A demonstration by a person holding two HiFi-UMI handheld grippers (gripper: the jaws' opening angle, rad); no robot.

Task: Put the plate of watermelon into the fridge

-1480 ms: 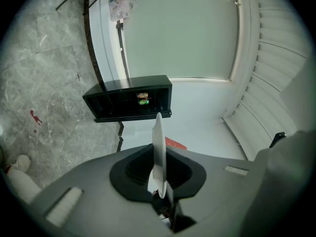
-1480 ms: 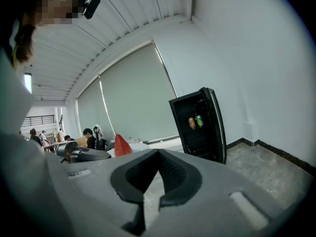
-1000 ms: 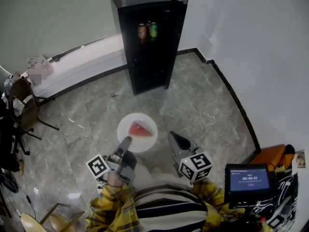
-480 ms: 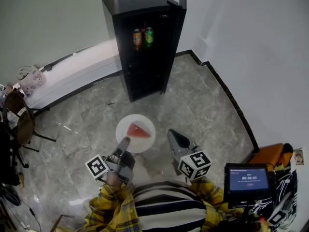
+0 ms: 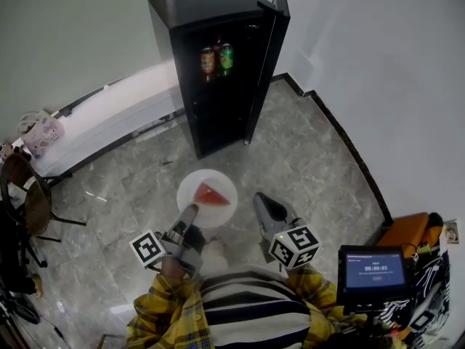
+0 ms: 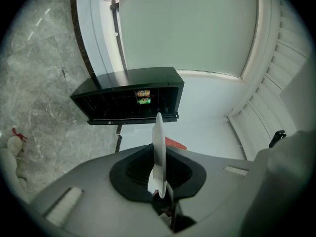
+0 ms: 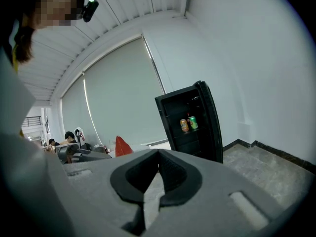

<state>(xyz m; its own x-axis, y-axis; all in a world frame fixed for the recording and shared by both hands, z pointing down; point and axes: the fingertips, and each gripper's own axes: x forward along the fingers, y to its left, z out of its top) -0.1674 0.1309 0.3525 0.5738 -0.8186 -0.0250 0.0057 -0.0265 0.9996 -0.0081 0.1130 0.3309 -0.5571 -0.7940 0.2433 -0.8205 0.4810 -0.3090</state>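
My left gripper (image 5: 190, 213) pinches the near rim of the white plate (image 5: 207, 198). In the left gripper view the plate stands edge-on between the 2 black pads, which press on it from both sides. The plate sits roughly level, out in front of me and over the grey marble floor (image 5: 305, 166). 1 red wedge of watermelon (image 5: 211, 195) lies on it, toward the far right part.

My right gripper (image 5: 260, 201) hangs just to the right of the plate without touching it. Its jaws are pressed together with nothing between them.

The black fridge (image 5: 211, 20) stands ahead of me against the wall, well apart from the plate, so the plate is not yet inside. Its door (image 5: 267, 64) is swung open to the right. On an upper shelf 2 cans stand side by side, an orange can (image 5: 208, 60) and a green can (image 5: 227, 58). The shelves below them look dark, and I cannot tell what they hold.

My yellow plaid sleeves (image 5: 163, 307) show at the bottom of the head view. A small screen (image 5: 374, 267) glows at my lower right. A chair (image 5: 33, 195) stands at the far left.
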